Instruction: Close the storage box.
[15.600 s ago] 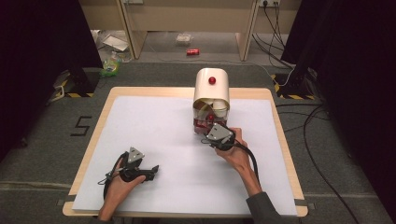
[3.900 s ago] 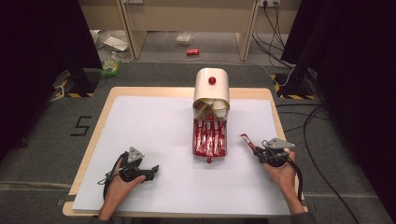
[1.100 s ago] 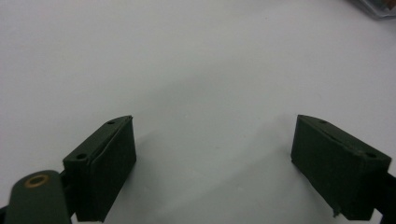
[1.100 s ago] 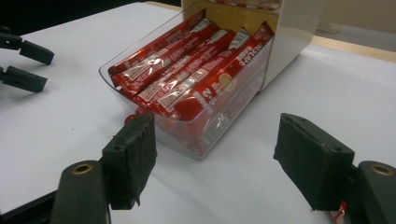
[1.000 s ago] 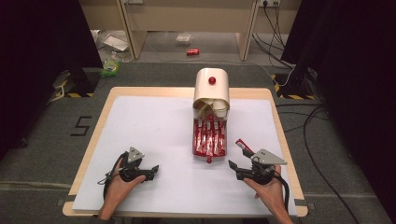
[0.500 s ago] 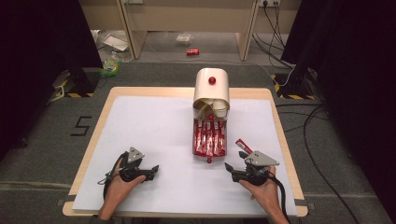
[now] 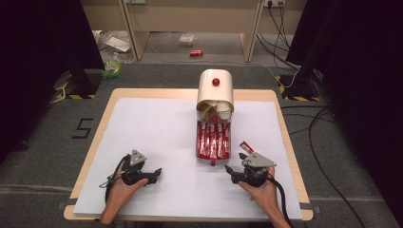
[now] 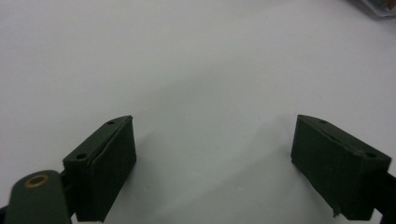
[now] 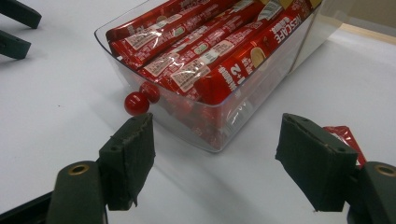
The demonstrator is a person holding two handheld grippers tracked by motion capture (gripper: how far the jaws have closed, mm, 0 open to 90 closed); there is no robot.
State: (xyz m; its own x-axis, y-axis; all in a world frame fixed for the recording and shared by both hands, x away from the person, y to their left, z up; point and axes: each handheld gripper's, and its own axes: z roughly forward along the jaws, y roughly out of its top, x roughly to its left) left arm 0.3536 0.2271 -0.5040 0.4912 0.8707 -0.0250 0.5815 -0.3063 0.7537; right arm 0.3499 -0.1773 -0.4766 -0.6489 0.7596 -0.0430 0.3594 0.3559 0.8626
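Drawer (image 9: 219, 133) of red sachets (image 9: 205, 60) sits just ahead of my right gripper (image 9: 212, 163), fingers wide and empty, long axis running away; left gripper (image 7: 154, 172) farther off, also wide.

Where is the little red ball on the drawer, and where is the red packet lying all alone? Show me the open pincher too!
red knob (image 9: 136, 103), right gripper view, on its round front.
loose red packet (image 7: 246, 147), high view, on its middle.
right gripper (image 9: 215, 147), right gripper view, midway between its open jaws.

White table cover (image 7: 157, 128); red can (image 7: 196, 52) on floor, black cables (image 7: 328, 156), green packet (image 7: 112, 71).
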